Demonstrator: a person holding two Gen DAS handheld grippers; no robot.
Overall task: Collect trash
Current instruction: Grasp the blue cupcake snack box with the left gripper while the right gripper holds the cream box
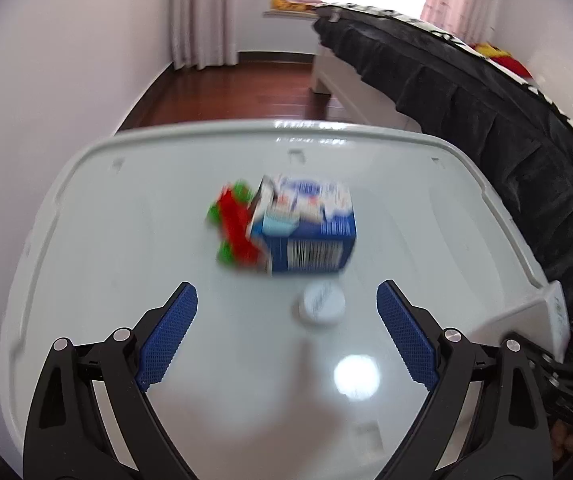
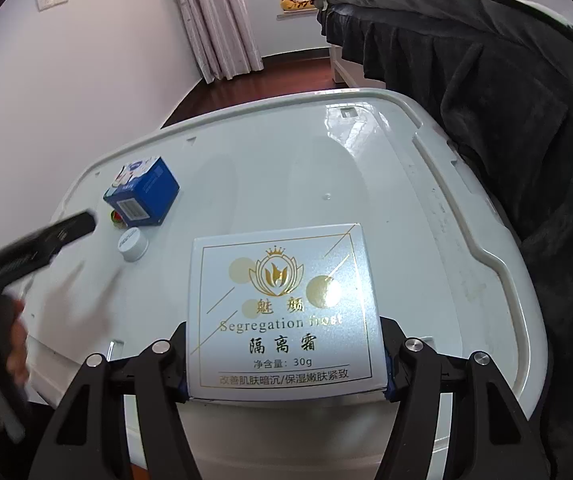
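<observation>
The trash lies on the pale lid (image 1: 98,216) of a big plastic storage box beside a bed draped in a dark blanket (image 1: 498,132). Three pieces sit close together on it: a blue carton (image 1: 310,236) lying on its side, a crumpled red and green wrapper (image 1: 232,224) touching the carton's left end, and a small white cap (image 1: 321,303) just in front of the carton, on the near side.

A fourth piece is already off the lid. The right gripper (image 2: 286,376) is clamped on a white cosmetics box (image 2: 282,312) with gold print, its pads pressing the box's two sides, and holds it above the near edge of the lid.

The left gripper (image 1: 286,320) has its blue pads spread wide with nothing between them. It hangs over the lid and points down toward the cap and carton; its picture is smeared, so it seems to be on the move.

I judge this to be the middle of the collecting: one item in hand, three still to gather. The next move looks like the left gripper's, and the cap is nearest. It is low and round, so the pads would need to come down astride it, close to the surface, before squeezing. No bin or bag shows in either view.
</observation>
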